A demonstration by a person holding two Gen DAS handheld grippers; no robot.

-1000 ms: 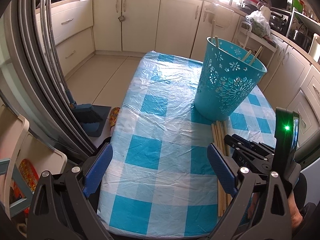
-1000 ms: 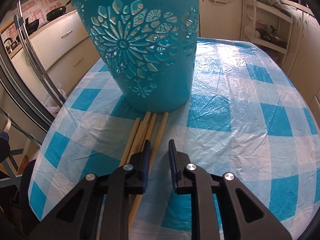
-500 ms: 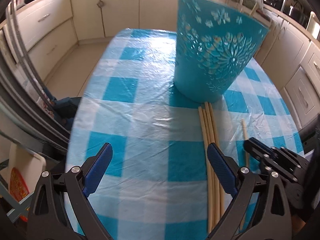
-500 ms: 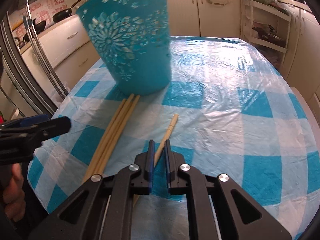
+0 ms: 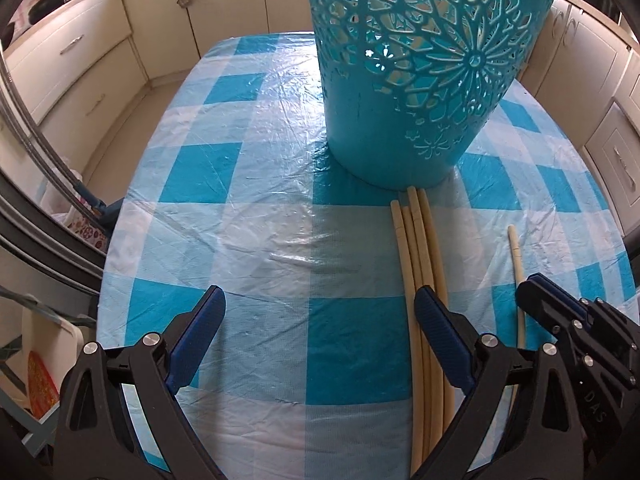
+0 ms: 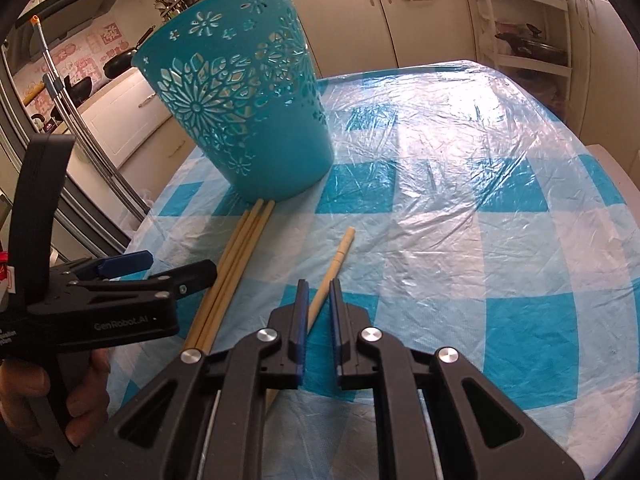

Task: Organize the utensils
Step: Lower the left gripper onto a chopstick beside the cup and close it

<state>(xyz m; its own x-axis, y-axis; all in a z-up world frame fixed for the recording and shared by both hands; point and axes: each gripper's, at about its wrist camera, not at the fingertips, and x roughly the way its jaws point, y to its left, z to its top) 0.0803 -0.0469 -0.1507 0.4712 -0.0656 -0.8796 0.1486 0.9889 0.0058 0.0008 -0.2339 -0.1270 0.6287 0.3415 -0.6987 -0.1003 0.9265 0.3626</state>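
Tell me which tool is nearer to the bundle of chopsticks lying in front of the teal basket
Left. The left tool is open with one finger beside the chopstick bundle. The right tool is off to the side, shut on the lone chopstick.

The left wrist camera looks steeply down along its fingers at the blue-and-white checked plastic tablecloth (image 5: pixel 256 240), close to the teal perforated plastic basket (image 5: pixel 420 80); the right wrist camera sits further back and to the right, angled down less; both share the basket (image 6: pixel 248 120), the pale wooden sticks (image 5: pixel 420 260) and the cloth.
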